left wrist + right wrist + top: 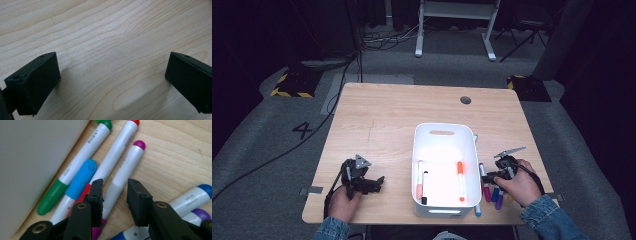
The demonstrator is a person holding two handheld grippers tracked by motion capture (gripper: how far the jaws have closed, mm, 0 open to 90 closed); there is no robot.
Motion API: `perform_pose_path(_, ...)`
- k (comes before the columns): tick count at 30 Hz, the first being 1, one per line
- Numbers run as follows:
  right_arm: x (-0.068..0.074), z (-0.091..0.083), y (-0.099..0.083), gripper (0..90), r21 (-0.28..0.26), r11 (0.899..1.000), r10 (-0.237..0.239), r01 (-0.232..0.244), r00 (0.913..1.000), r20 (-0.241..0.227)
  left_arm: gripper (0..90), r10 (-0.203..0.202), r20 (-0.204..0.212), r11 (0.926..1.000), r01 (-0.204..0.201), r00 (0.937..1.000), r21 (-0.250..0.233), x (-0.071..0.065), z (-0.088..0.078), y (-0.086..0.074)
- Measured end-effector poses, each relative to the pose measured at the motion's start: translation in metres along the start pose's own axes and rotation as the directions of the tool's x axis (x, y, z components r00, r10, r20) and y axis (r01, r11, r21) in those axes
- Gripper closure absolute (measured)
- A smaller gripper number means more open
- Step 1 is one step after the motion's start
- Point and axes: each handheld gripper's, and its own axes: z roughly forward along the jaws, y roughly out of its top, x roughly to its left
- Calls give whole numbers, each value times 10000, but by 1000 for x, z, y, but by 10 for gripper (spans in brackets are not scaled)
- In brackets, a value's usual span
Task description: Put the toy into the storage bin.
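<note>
Several markers are seen lying on the table [377, 115] at three o'clock of the white bin [422, 150], just beside its wall. The right gripper [115, 195] is lowered over the magenta marker [125, 170], which lies between its narrowed jaws (whether the pads press on it cannot be told). The left gripper [112, 75], at nine o'clock of the bin, is held wide open over bare wood, with nothing gripped.

Wooden table [382, 120], white bin [444, 132], markers [125, 167] (loose beside it)
</note>
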Motion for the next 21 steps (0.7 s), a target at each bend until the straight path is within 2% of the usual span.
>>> perform_pose_path(3, -2, 4, 0, 681, -19, 9998, 196, -197, 9998, -90, 0, 1, 1, 10000, -1, 10000, 2, 0, 0, 0)
perform_pose_path(7, -4, 5, 3, 697, -120, 9990, 439, -439, 9990, 78, 0, 2, 3, 10000, -2, 10000, 4, 0, 0, 0)
perform_pose_path(21, -12, 15, 16, 721, -468, 9955, 848, -828, 9955, 426, 0, -1, 2, 10000, 1, 10000, 0, 0, 0, 0)
